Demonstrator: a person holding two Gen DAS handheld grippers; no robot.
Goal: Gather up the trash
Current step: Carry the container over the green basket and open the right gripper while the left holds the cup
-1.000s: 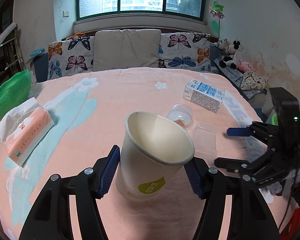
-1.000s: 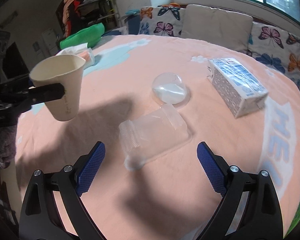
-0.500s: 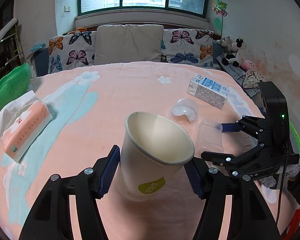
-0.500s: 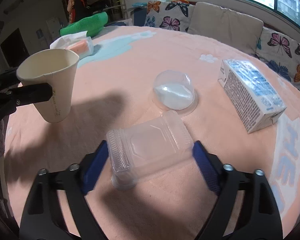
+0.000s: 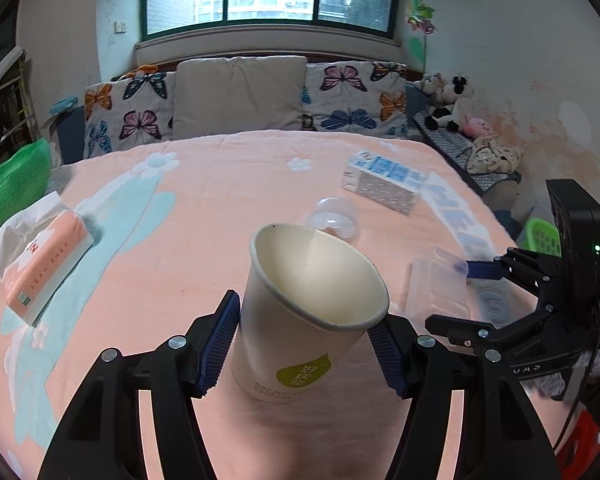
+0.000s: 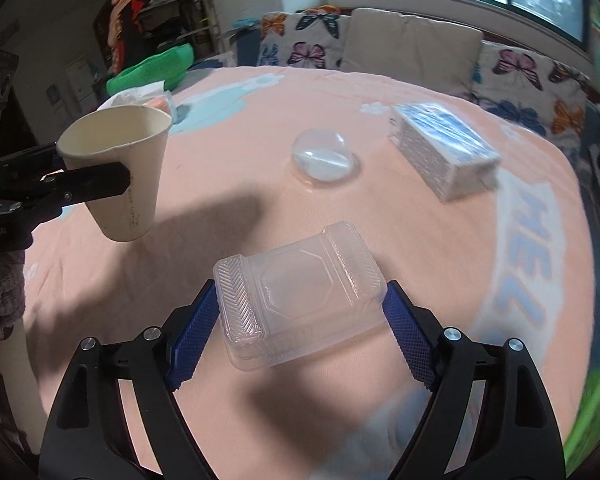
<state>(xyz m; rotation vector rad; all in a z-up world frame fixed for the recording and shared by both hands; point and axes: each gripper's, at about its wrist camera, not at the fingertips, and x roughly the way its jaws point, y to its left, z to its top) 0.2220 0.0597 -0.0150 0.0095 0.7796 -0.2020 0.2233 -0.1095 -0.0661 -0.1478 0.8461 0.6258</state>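
My left gripper [image 5: 304,332] is shut on a white paper cup [image 5: 312,312] with a green leaf logo, held tilted above the pink bedspread [image 5: 220,208]. The same cup [image 6: 120,172] shows at the left of the right wrist view. My right gripper [image 6: 300,300] is shut on a clear plastic clamshell container [image 6: 300,296], both blue pads pressing its short ends, and the container is held just above the bedspread. In the left wrist view that container [image 5: 436,288] and the right gripper [image 5: 460,296] are to the right of the cup.
A clear dome lid [image 6: 324,156] and a blue-and-white carton [image 6: 444,156] lie on the bedspread beyond the container. A tissue pack [image 5: 44,256] lies at the left, a green bag [image 5: 12,184] behind it. Butterfly pillows [image 5: 240,96] line the far side. A green basket [image 5: 544,238] stands off the right edge.
My right gripper went forward over the clear container, its jaws shut on it, and it now holds the container. The left gripper still holds the cup the same way.
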